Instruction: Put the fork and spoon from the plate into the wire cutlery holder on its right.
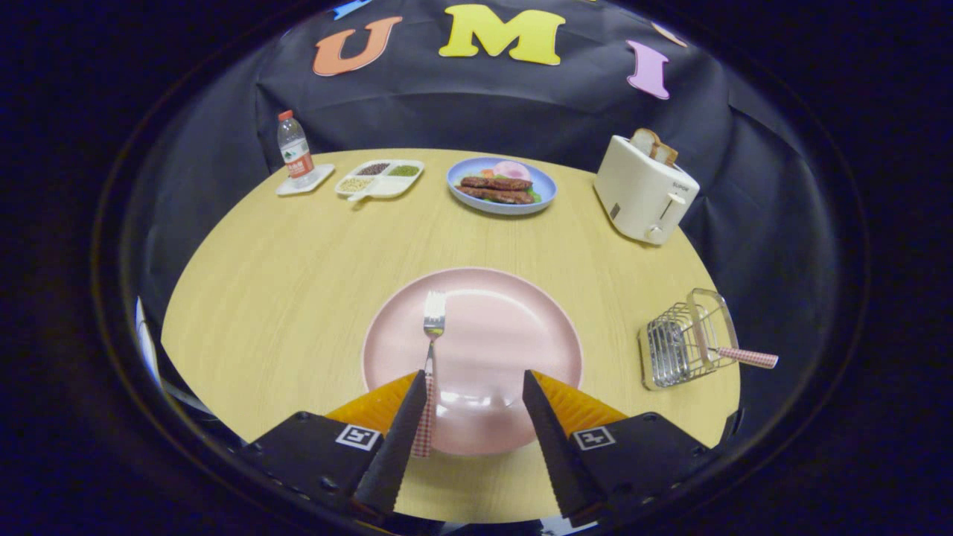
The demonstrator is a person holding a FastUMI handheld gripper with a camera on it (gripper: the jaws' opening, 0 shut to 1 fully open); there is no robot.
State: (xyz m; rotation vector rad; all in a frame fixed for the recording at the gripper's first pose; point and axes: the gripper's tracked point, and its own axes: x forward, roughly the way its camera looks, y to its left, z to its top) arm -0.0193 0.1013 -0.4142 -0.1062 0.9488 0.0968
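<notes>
one utensil already sitting in the wire cutlery holder [689,339] near the right edge of the worktop [283,260], its checked handle [748,358] poking out over the far right side; judging by the fork left behind, probably the spoon, though the head is hidden in the wire. so roughly halfway through: one piece in, the fork [432,339] not yet moved.

fork lying on the pink plate [506,335] at the near edge of the worktop, tines pointing away, its checked handle running back over the plate's near rim and passing just beside the inner face of the left finger.

jaws [474,387] standing open, wide apart, gripping nothing, hovering over the near part of the plate. left finger touching or almost touching the fork handle, cannot tell which; right finger well clear over bare plate. looking forward and slightly down along the worktop, fingers level with each other, roughly centred on the plate rather than on the fork.

next, likely needing a small shift to the left so the handle sits between both fingers before closing.

along the far edge, well apart from the work: a water bottle [294,149], a divided tray [380,177], a blue plate of food [501,186], a toaster [644,192] towards the far right.
</notes>
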